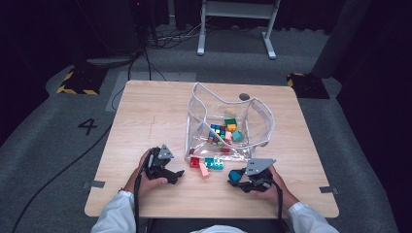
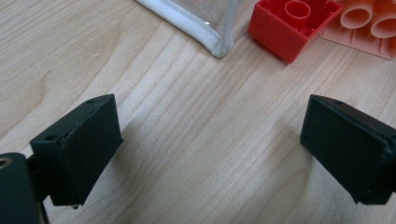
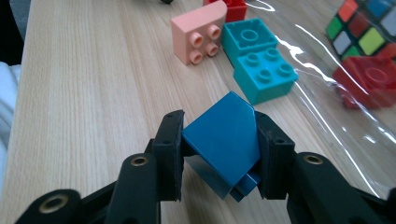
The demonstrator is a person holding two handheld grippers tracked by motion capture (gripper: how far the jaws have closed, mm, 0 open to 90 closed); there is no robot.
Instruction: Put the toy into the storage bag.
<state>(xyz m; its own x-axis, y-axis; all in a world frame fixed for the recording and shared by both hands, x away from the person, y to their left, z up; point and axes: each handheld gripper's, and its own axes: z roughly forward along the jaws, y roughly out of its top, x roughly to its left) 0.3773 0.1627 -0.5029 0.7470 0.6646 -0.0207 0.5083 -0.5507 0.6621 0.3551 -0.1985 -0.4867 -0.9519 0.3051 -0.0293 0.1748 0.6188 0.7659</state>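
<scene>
Right gripper point(image 3: 218, 156): matte black jaws clamped on a dark blue plastic brick point(image 3: 224, 140), smooth-faced with one sloped side, held tilted just above the pale, fine-grained wooden table point(image 3: 93, 93). Just beyond its jaws: a teal studded brick point(image 3: 264, 75), square, four round studs up; touching it behind, a second teal brick point(image 3: 247, 36) lying hollow side up; beside that, a salmon-pink brick point(image 3: 198, 30) with one rounded edge, studs facing the gripper. Farther on, a red brick point(image 3: 232, 7). To the side: a clear, glossy plastic bag point(image 3: 327, 93) with white piping, holding a multicoloured puzzle cube point(image 3: 364, 28) and another red brick point(image 3: 366, 79). Left gripper point(image 1: 167, 170): well apart from the right one, jaws spread wide with bare wood between them, the bag's white-edged corner point(image 2: 210, 39) and the red brick just ahead.
</scene>
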